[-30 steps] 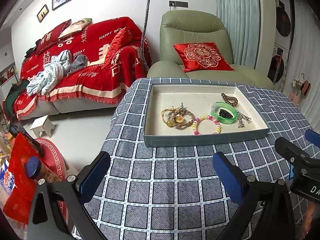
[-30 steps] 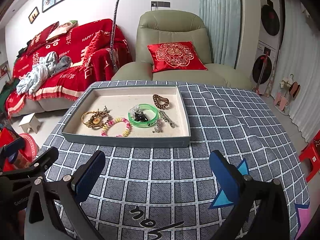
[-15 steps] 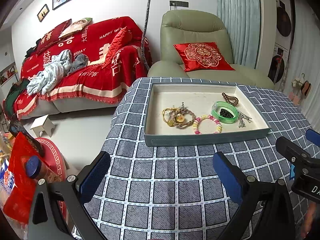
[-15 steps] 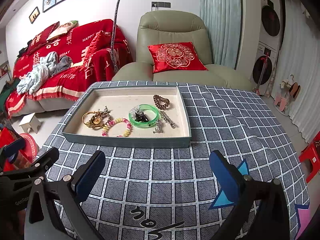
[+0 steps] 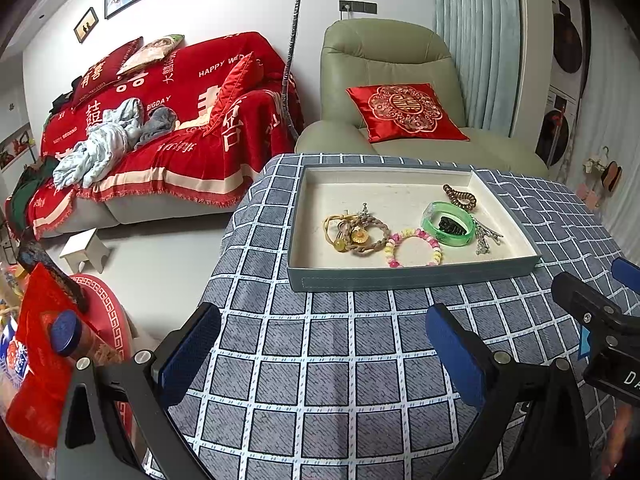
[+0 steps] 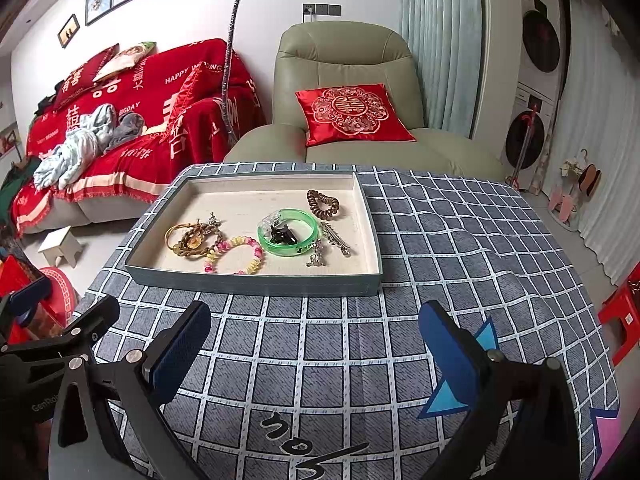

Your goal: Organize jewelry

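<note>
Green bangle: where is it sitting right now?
The green bangle lies in the right half of the tray, ringing a small black clip, between the pink-and-yellow bead bracelet and the brown coil hair tie.

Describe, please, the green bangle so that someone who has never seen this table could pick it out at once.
On the checked tablecloth stands a shallow grey tray with a cream floor. In its right half lies the green bangle, between a pink-and-yellow beaded bracelet and a brown spiral hair tie. It alone is translucent green, with a small black clip inside its ring.
</note>
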The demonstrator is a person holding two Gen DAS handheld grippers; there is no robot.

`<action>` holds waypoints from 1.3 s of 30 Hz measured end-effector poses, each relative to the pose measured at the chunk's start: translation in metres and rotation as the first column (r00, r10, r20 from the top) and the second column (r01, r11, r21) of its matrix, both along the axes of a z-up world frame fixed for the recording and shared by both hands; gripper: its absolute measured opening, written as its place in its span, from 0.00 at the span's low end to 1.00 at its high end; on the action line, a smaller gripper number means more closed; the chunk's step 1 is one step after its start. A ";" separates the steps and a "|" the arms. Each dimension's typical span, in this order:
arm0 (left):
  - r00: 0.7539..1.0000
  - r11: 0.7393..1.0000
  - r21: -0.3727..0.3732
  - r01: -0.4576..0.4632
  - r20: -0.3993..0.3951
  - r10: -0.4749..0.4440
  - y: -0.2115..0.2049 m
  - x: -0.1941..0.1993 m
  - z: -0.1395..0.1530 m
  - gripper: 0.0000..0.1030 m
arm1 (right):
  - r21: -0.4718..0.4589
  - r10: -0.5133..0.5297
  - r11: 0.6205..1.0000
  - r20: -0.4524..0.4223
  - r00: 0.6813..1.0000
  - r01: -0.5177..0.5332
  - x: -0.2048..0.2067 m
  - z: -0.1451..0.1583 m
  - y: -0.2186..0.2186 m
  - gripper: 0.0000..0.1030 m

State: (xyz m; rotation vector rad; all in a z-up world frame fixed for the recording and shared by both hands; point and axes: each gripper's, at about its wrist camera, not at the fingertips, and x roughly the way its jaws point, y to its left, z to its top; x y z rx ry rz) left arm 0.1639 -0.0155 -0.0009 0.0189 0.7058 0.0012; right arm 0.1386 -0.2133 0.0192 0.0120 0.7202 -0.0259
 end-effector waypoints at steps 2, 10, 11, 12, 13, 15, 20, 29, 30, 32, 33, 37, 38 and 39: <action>1.000 1.000 0.000 0.001 0.000 -0.001 0.000 0.000 0.000 1.00 | 0.001 0.001 1.000 -0.001 1.000 -0.001 0.000 0.000 0.000 1.00; 1.000 1.000 -0.001 0.001 0.000 -0.001 0.000 0.000 0.000 1.00 | 0.000 0.001 1.000 0.000 1.000 -0.001 -0.001 0.000 0.001 1.00; 1.000 1.000 0.000 0.000 0.001 0.000 0.000 0.000 0.000 1.00 | -0.001 0.001 1.000 0.001 1.000 -0.001 0.000 -0.001 0.001 1.00; 1.000 1.000 0.000 0.001 0.001 -0.001 0.000 0.000 0.000 1.00 | -0.002 0.001 1.000 0.001 1.000 -0.001 0.000 -0.001 0.001 1.00; 1.000 1.000 0.001 0.001 0.001 -0.001 0.000 0.000 0.000 1.00 | -0.001 0.000 1.000 0.000 1.000 0.000 0.000 -0.001 0.001 1.00; 1.000 1.000 0.000 0.000 0.001 0.000 0.000 0.000 0.000 1.00 | -0.001 0.001 1.000 0.002 1.000 -0.001 -0.001 0.000 0.001 1.00; 1.000 1.000 0.001 0.000 0.000 0.000 0.000 0.000 0.000 1.00 | -0.001 0.000 1.000 0.001 1.000 0.000 -0.001 -0.001 0.001 1.00; 1.000 1.000 -0.002 0.001 -0.005 -0.001 0.000 -0.001 -0.003 1.00 | -0.001 0.000 1.000 0.000 1.000 0.000 -0.001 -0.002 0.001 1.00; 1.000 1.000 -0.002 0.001 -0.004 -0.001 0.000 -0.001 -0.003 1.00 | -0.001 0.000 1.000 0.000 1.000 0.000 -0.001 -0.001 0.001 1.00; 1.000 1.000 -0.002 0.002 -0.006 -0.002 0.000 -0.001 -0.003 1.00 | 0.000 0.001 1.000 -0.001 1.000 -0.001 -0.001 -0.001 0.001 1.00; 1.000 1.000 -0.004 0.005 -0.008 -0.005 0.000 -0.001 -0.004 1.00 | -0.001 0.001 1.000 -0.001 1.000 -0.001 -0.001 -0.001 0.001 1.00; 1.000 1.000 -0.005 0.007 -0.012 -0.007 0.001 -0.001 -0.006 1.00 | -0.002 0.003 1.000 -0.001 1.000 -0.003 -0.001 0.000 0.003 1.00; 1.000 1.000 -0.007 0.006 -0.014 -0.006 0.001 0.000 -0.006 1.00 | -0.002 0.001 1.000 -0.001 1.000 -0.001 -0.001 -0.001 0.003 1.00; 1.000 1.000 -0.010 0.007 -0.015 -0.007 0.001 0.001 -0.006 1.00 | 0.000 0.001 1.000 -0.001 1.000 -0.001 -0.002 0.000 0.003 1.00</action>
